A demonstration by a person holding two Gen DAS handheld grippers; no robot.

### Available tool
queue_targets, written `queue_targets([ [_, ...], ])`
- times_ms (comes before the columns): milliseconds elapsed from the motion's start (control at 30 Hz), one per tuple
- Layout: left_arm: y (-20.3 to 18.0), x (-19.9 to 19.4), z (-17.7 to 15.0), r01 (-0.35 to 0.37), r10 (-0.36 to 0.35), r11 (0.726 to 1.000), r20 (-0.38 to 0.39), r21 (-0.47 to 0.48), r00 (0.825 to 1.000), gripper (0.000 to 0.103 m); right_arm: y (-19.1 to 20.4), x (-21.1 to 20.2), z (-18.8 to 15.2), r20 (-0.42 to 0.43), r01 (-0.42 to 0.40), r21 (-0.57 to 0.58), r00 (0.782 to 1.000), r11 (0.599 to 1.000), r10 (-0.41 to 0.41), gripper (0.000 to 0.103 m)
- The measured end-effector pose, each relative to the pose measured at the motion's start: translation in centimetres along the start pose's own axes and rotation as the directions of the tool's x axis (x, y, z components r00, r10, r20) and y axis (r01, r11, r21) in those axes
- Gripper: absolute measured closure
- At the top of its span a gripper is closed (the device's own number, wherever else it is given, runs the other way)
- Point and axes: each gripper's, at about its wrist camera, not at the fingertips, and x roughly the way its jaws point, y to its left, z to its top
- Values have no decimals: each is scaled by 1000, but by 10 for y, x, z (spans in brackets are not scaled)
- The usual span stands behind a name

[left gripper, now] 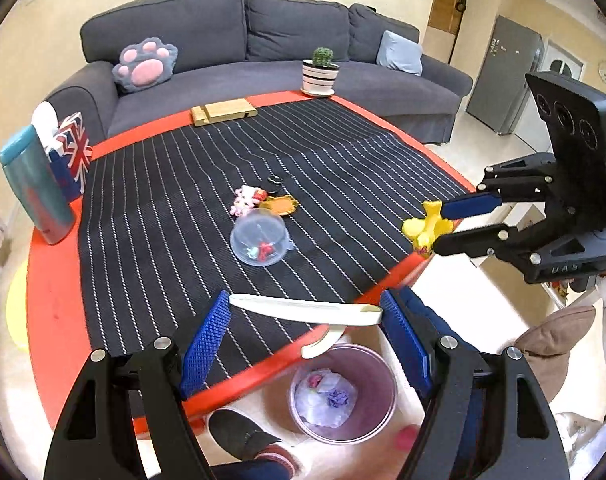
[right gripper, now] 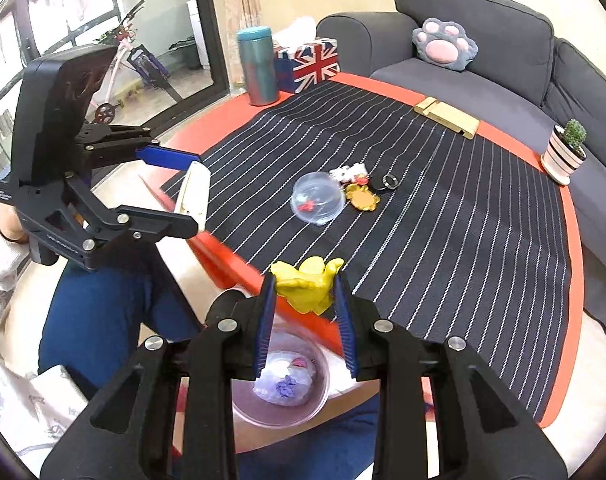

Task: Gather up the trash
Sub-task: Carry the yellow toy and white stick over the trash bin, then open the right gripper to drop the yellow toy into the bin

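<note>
Left gripper (left gripper: 305,316) fingers wide; right gripper (right gripper: 305,292) clamped.

Red table (left gripper: 55,304), striped cloth (left gripper: 323,160) on it: clear dome (left gripper: 259,238), trinkets (left gripper: 247,198), wooden block (left gripper: 223,111), cactus pot (left gripper: 320,76), flask (left gripper: 35,192), tissue box (left gripper: 73,156).

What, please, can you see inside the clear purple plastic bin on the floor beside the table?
The clear purple plastic bin holds crumpled white, purple and pink scraps. Whatever lies beneath that heap is covered, and the right gripper's fingers hide part of the bin in the right wrist view.
</note>
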Motion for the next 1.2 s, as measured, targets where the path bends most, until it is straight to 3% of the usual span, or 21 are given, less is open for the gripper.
queue_targets([
  [733, -21, -18, -27, 46, -45, 999, 3, -12, 999, 29, 31, -3, -43, -23, -101, 11, 995, 995, 101, 72],
  [767, -22, -19, -27, 45, -45, 999, 3, -13, 999, 29, 31, -2, -43, -20, -101, 14, 995, 995, 101, 57],
  [800, -22, -19, -27, 46, -46, 999, 3, -12, 999, 29, 30, -2, -44, -15, -97, 17, 995, 995, 97, 36],
  [900, -23, -19, -27, 49, -49, 999, 2, -8, 999, 29, 26, -5, -44, 14, -88, 45, 996, 995, 88, 17],
  [967, -23, -18, -29, 50, -50, 999, -2, -7, 999, 29, 23, -6, -43, 24, -69, 64, 997, 996, 68, 9],
  [1200, -29, -16, -31, 62, -62, 998, -12, 3, 998, 29, 17, -9, -43, 27, -47, 96, 999, 994, 45, 4],
])
